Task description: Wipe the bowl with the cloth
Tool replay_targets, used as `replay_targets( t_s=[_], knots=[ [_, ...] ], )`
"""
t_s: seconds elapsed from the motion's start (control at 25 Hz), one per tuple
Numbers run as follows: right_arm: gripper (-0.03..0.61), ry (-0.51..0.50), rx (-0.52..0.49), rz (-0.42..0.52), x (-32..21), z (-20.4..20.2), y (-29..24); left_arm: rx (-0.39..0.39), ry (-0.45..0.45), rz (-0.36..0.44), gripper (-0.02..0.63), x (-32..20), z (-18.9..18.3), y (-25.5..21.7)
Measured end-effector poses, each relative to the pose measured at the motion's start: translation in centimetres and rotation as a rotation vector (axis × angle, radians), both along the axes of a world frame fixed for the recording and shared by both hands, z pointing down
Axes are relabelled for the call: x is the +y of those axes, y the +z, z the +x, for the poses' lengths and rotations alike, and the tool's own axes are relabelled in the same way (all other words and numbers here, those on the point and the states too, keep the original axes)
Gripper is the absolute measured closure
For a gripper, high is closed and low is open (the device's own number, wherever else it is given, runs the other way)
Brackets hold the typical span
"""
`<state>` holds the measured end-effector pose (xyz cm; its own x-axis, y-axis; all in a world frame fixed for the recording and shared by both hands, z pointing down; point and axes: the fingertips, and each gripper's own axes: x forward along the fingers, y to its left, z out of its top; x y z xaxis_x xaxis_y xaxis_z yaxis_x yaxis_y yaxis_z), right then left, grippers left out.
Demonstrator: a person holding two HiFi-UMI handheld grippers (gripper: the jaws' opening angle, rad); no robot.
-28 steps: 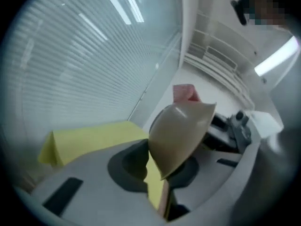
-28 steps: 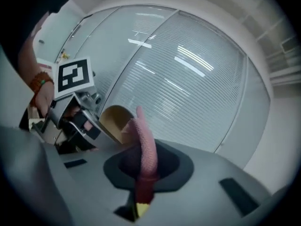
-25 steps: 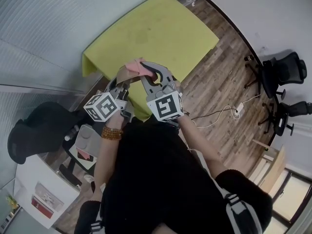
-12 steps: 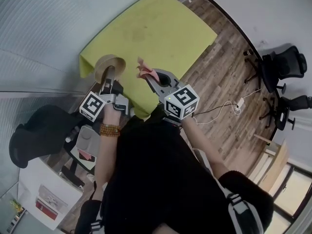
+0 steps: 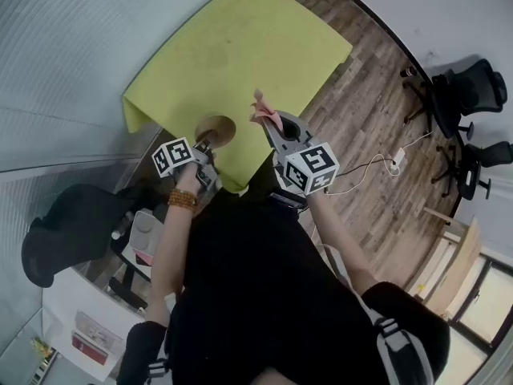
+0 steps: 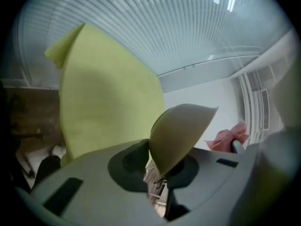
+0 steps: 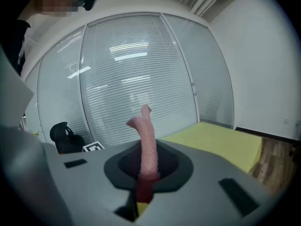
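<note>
The left gripper (image 6: 159, 169) pinches the rim of the stiff, probably light bowl (image 6: 181, 128) over the yellow table's (image 5: 240, 46) near edge, while the right gripper (image 7: 143, 175) is clamped on the soft, limp pink cloth (image 7: 147, 135), which is best held low.

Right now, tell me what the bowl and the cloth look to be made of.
Bowl: thin, smooth, matte tan wall with no shine or visible grain; probably wood or a plastic composite, the look leaves it open.
Cloth: pink woven or knitted fabric, matte; a fine mesh texture shows on it and it twists softly.
</note>
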<state>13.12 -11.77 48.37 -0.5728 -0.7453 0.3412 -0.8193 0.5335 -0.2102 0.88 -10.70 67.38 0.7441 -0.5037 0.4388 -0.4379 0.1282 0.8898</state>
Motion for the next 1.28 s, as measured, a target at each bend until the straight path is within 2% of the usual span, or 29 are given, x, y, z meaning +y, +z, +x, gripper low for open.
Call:
replay_targets(
  t_s=[0.08,0.2,0.28,0.64,0.72,0.84,1.0,1.16,1.28],
  knots=[
    [0.562,-0.009,0.019,0.001,0.1,-0.1,0.4,0.002,0.008,-0.090,0.573,0.9,0.7,3.0],
    [0.563,-0.019,0.056,0.013,0.5,0.0,0.7,-0.035,0.025,-0.167,0.573,1.7,1.5,6.4],
    [0.561,-0.021,0.062,0.012,0.5,0.0,0.9,-0.047,0.040,-0.199,0.574,1.8,2.0,7.7],
    [0.562,-0.042,0.071,-0.008,-0.2,0.5,1.4,0.001,0.041,-0.293,0.566,1.4,4.5,10.5],
    [0.561,-0.051,0.075,-0.008,-0.5,0.5,1.4,0.018,0.040,-0.292,0.551,1.3,4.9,10.4],
    [0.562,-0.060,0.077,-0.001,-0.9,0.2,1.1,0.053,0.040,-0.280,0.445,1.2,4.9,10.1],
    [0.561,-0.064,0.081,0.012,-1.0,0.0,0.5,0.019,0.124,-0.210,0.435,1.7,4.6,9.3],
    [0.561,-0.074,0.085,0.017,-0.7,0.0,0.1,0.106,0.145,-0.147,0.371,2.6,4.5,7.0],
    [0.561,-0.080,0.082,0.019,-0.4,-0.7,0.1,0.089,0.161,-0.109,0.371,3.5,3.2,6.4]
  ],
)
